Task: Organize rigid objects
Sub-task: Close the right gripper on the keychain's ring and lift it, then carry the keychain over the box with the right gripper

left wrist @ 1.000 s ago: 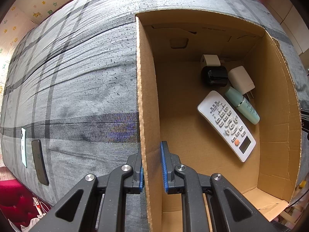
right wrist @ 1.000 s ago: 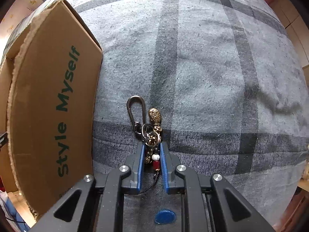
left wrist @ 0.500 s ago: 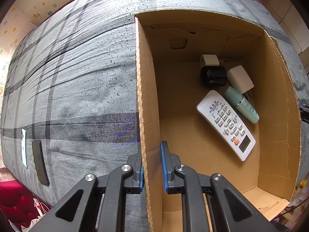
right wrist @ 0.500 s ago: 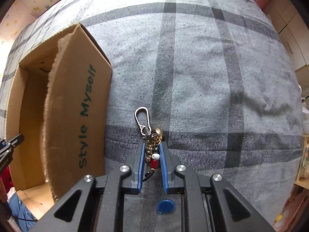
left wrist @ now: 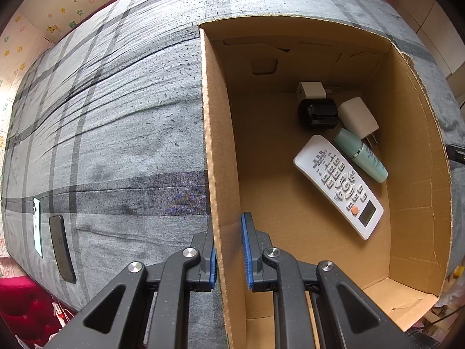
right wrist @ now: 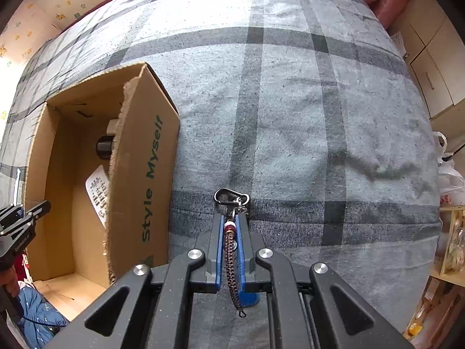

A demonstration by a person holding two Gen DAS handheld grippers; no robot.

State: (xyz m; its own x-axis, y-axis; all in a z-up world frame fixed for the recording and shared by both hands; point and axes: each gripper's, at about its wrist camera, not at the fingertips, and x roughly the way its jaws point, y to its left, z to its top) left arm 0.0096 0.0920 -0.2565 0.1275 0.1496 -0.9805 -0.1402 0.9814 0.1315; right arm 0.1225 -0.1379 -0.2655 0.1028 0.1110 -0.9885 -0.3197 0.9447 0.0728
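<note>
The left gripper (left wrist: 229,250) sits at the near end of the cardboard box (left wrist: 418,174), w/ its 2 blue-padded jaws pinching the box's left wall, 1 pad outside and 1 inside. The box is open on top and rests on a grey plaid blanket (left wrist: 116,145). Inside, toward the far right corner: a white remote (left wrist: 338,184) lying flat at an angle, a mint-green bottle (left wrist: 360,154) on its side just beside it, a black adapter (left wrist: 318,113), a white charger (left wrist: 357,117) w/ its prongs pointing toward the bottle, and another small white plug (left wrist: 311,90) against the back wall behind the black one. Over on the blanket's left edge lie 2 phones side by side, a white phone (left wrist: 37,226) and a dark phone (left wrist: 62,251). From the right wrist cam, the right gripper (right wrist: 231,226) has just been closing and its jaws are now clamped on the keychain (right wrist: 231,241): the braided cord w/ red and white beads runs between the pads, and the metal carabiner clip (right wrist: 231,196) sticks out past the fingertips. The keychain is up off the blanket, to the right of the box's outer wall printed "Style Myself". A small blue disc shows on the blanket under the gripper body; can't tell what it is.
</note>
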